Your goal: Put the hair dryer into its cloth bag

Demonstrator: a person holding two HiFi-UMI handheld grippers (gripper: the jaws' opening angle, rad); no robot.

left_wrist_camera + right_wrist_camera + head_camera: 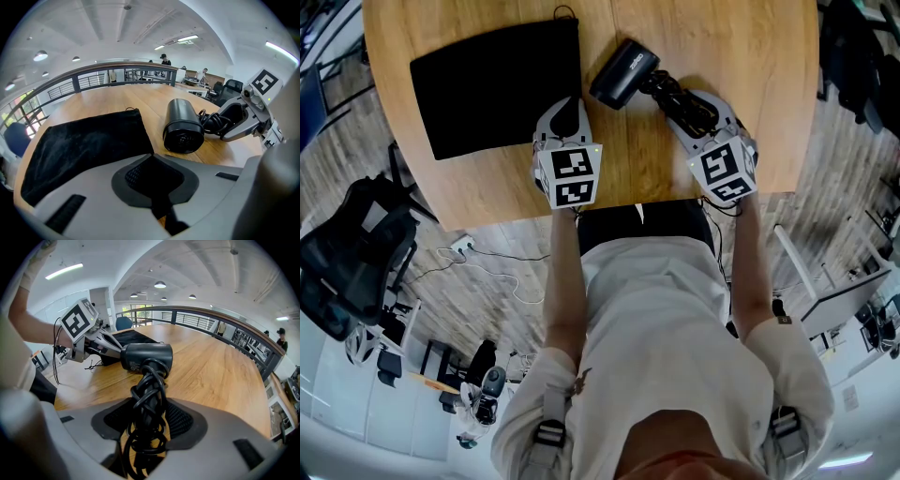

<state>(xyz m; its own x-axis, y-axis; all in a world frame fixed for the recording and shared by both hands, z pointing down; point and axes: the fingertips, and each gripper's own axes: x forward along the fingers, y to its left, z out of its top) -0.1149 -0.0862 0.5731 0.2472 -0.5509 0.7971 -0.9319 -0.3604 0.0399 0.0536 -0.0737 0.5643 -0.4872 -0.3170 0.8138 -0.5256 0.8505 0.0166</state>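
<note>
Holding item one in my right gripper [695, 111] [147, 423]: a black plastic hair dryer [623, 73] [146, 356] with a short round barrel. The handle is wrapped in its own black rubber cord [148, 399]. The jaws are clamped on that wrapped handle from both sides, and loops of cord bulge out between the pads. The barrel lies on the round light-brown wooden table [722, 47] [215, 366]. Seen from my head view, its blunt end points towards the far left.

Item two: a flat rectangular black cloth bag [495, 86] [89, 140]. It lies spread on the table to the left of the dryer, near it but not touching. A thin drawstring loop shows at its far corner.

My left gripper [566, 114] [153, 180] has its jaws pinched nearly together on the bag's near right corner. Black fabric fills the space between the pads.

Position note: the two grippers sit side by side at the table's near edge, both angled downward. In the left gripper view the dryer's round grille end [183, 137] faces the camera, just right of the bag's edge.
</note>
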